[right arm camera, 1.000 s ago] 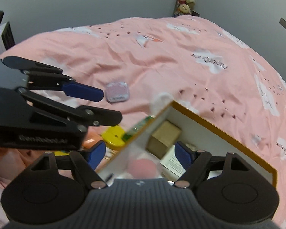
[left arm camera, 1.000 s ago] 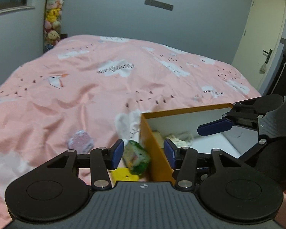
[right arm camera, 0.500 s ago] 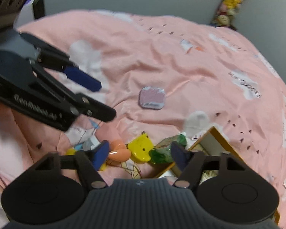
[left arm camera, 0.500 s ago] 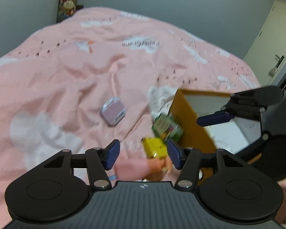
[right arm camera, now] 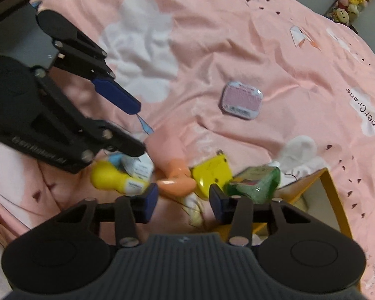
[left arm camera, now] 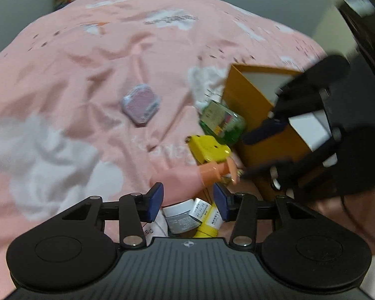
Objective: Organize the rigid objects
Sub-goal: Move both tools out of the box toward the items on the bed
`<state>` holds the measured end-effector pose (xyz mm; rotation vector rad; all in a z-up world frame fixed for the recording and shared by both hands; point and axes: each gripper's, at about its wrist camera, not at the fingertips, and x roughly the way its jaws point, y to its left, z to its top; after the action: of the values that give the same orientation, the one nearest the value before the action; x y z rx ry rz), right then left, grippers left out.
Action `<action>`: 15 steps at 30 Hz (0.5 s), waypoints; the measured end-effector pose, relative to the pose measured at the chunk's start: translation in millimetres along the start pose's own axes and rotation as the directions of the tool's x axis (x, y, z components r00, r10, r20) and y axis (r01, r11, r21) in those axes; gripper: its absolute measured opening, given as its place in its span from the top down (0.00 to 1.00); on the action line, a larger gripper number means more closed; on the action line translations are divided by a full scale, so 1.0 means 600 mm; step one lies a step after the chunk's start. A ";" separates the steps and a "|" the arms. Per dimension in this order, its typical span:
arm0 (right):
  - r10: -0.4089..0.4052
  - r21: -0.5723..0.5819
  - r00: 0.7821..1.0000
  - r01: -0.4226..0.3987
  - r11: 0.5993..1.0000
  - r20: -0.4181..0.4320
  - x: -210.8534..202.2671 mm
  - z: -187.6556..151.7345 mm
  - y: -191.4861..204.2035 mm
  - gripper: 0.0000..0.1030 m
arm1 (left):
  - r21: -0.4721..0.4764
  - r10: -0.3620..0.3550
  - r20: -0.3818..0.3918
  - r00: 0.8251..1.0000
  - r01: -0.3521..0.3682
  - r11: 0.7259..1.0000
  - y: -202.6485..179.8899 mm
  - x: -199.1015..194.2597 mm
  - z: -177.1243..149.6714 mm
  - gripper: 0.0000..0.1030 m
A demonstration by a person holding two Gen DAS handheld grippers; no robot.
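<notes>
A: Status, left to right?

B: Left claw [left arm camera: 188, 201] hangs angled down over the pink cloud-print bed cover [left arm camera: 75, 80]. Jaws partly spread, just been closing, pinching nothing. Just ahead of its tips, in line with the gap: a small white-and-grey jar [left arm camera: 178, 215], a white boxed item and a yellow tube with a white label [left arm camera: 208, 222]. None touches the pads [left arm camera: 155, 200].

A: Further out from it?

B: Ahead and slightly right: pink bottle with an orange pump top [left arm camera: 187, 176], then a yellow blocky plastic toy [left arm camera: 208, 147], then a green clear bottle with a printed label [left arm camera: 222, 122], lying on its side against the orange cardboard box with a white interior [left arm camera: 247, 105]. Far ahead and left of the gap: a flat rounded-square pink case [left arm camera: 141, 103], well apart from the pile.

A: Right side?

B: Right claw [right arm camera: 183, 201] points steeply down at the same pile. Jaws narrowed but still a clear gap, just been closing, nothing clamped. The orange pump top [right arm camera: 176, 183] sits just ahead of the gap, the yellow toy [right arm camera: 211, 175] by the right pad, the yellow tube [right arm camera: 112, 177] by the left one. Contact there: cannot tell, frame is blurred.

A: Box relative to that claw?

B: Right of it, box [right arm camera: 335, 200] partly under the claw body. Green bottle [right arm camera: 255, 182] lies at its outer corner. Pink case [right arm camera: 241, 102] is far ahead.
</notes>
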<state>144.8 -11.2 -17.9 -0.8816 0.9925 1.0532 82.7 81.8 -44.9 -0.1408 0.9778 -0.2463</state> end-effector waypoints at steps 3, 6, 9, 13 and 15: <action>0.008 0.008 0.999 -0.007 1.000 -0.034 0.006 -0.004 -0.018 0.80 | 0.045 -0.010 -0.002 1.000 0.010 0.999 -0.012 0.017 0.001 0.48; 0.010 0.013 0.998 -0.009 1.000 -0.055 0.016 -0.006 -0.028 0.85 | 0.125 0.008 0.002 1.000 -0.008 0.992 -0.029 0.032 0.000 0.48; 0.024 0.000 0.997 -0.024 1.000 -0.066 0.025 -0.003 -0.025 0.85 | 0.214 0.044 0.015 0.999 -0.046 0.976 -0.046 0.043 -0.002 0.48; 0.016 -0.006 0.998 -0.016 1.000 -0.057 0.031 0.002 -0.028 0.85 | 0.325 0.091 0.016 0.996 -0.091 0.941 -0.070 0.061 -0.008 0.48; 0.030 0.014 0.999 -0.030 0.999 -0.044 0.031 0.003 -0.035 0.85 | 0.369 0.108 0.016 0.994 -0.106 0.923 -0.081 0.071 -0.012 0.47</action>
<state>168.6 -9.8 -33.0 -0.8846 1.0514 1.0554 92.4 23.4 -71.7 0.2591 0.9244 -0.3259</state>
